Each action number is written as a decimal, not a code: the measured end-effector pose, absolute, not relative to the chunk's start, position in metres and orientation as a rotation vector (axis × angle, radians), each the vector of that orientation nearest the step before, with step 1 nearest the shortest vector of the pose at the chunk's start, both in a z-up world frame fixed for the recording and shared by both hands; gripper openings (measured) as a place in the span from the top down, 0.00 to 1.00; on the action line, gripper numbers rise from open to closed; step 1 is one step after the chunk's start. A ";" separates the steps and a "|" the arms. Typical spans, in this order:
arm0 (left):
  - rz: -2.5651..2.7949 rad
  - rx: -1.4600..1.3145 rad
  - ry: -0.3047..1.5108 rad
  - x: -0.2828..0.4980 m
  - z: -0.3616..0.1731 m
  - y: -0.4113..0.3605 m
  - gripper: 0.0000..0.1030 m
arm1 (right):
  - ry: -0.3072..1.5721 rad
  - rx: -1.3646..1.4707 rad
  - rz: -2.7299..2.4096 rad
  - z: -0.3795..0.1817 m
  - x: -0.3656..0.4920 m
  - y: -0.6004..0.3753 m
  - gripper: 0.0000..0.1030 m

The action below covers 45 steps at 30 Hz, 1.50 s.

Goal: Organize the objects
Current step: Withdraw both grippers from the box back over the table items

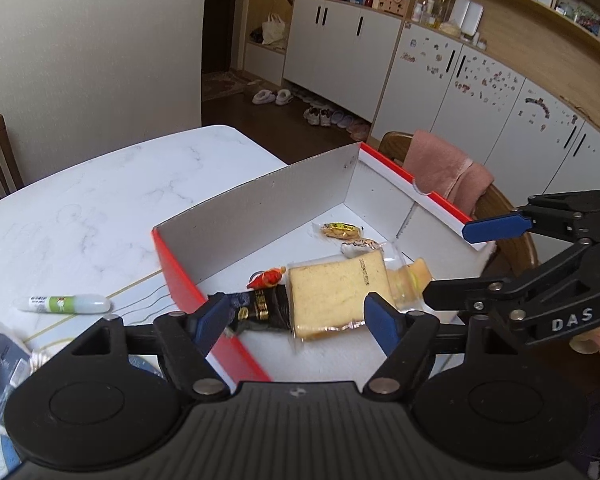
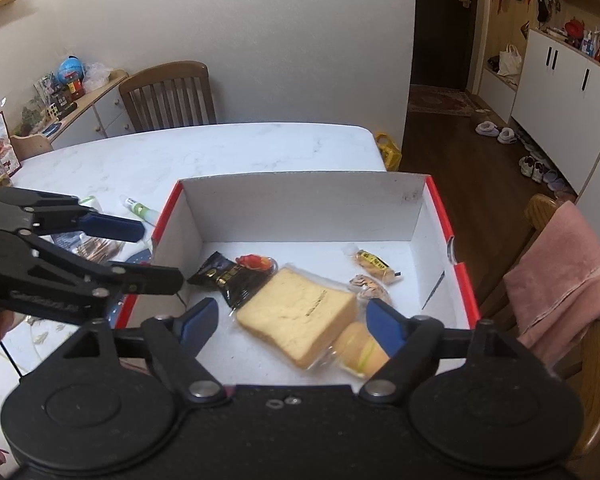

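Note:
A red and white cardboard box [image 1: 260,200] [image 2: 300,200] stands open on the white marble table [image 1: 100,200]. Inside lie a wrapped bread slice [image 1: 336,296] [image 2: 300,312], a black snack packet [image 1: 260,308] [image 2: 228,276], a red wrapped sweet [image 1: 268,278] [image 2: 254,262], a yellow snack [image 1: 340,230] [image 2: 374,264] and a round bun [image 2: 360,352]. My left gripper [image 1: 300,320] is open and empty above the box's near left rim. My right gripper [image 2: 292,322] is open and empty over the bread; it also shows in the left wrist view [image 1: 452,264].
A white and green tube [image 1: 64,304] [image 2: 140,210] lies on the table left of the box, with packets [image 1: 0,360] nearer me. A chair with a pink towel [image 1: 444,168] [image 2: 560,272] stands behind the box. Another chair [image 2: 168,96] is at the table's far side.

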<state>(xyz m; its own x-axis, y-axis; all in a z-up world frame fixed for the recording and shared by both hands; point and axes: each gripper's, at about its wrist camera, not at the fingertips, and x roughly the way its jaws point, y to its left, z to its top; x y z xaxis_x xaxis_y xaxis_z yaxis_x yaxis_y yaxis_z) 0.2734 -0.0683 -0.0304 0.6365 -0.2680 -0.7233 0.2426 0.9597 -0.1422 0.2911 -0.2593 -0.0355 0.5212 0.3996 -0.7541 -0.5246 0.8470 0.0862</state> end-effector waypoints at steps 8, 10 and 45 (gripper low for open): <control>-0.293 -0.087 0.819 0.238 -0.027 -0.038 0.20 | 0.845 -0.094 0.561 -0.029 0.265 -0.243 0.02; -0.286 -0.091 0.817 0.230 -0.026 -0.030 0.20 | 0.832 -0.094 0.564 -0.027 0.257 -0.236 0.01; -0.067 -0.131 0.799 0.136 -0.087 0.152 0.02 | 0.921 -0.141 0.649 -0.065 0.207 -0.069 0.01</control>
